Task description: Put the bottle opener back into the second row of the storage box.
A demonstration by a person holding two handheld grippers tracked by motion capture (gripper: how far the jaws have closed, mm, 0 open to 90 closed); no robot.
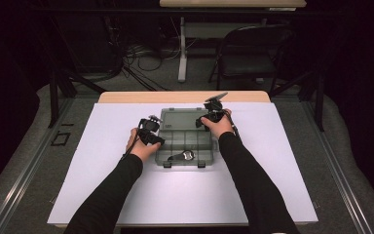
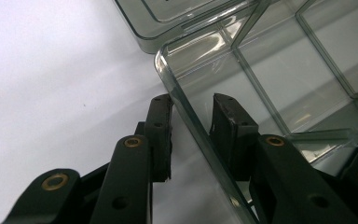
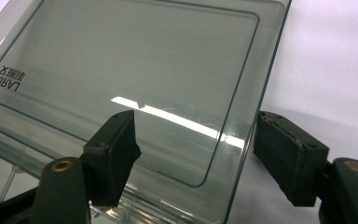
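One clear box (image 1: 185, 141) lay open on one white mat (image 1: 102, 185), two grippers at it. The left gripper (image 2: 193, 126) straddled its wall, jaws narrowed but not pressing. The right gripper (image 3: 193, 149) gaped wide over the lid's (image 3: 135, 70) edge.

sleeves — long, black | left claw (image 2: 191, 112) — black jaws, brass rivets (round) | right claw (image 3: 196, 140) — black, brass rivets

Clear organizer box (image 1: 187, 144), centre of the counter (image 1: 102, 161): open, its lid (image 1: 180, 117) laid flat behind it, blocking passage along the back edge. White counter surface to left, right and front of the box lies bare, open to approach. Left gripper (image 2: 193, 121) straddles the box's near-left wall, right gripper (image 3: 196, 140) straddles the lid's right edge; dividers (image 2: 261, 93) split the interior.
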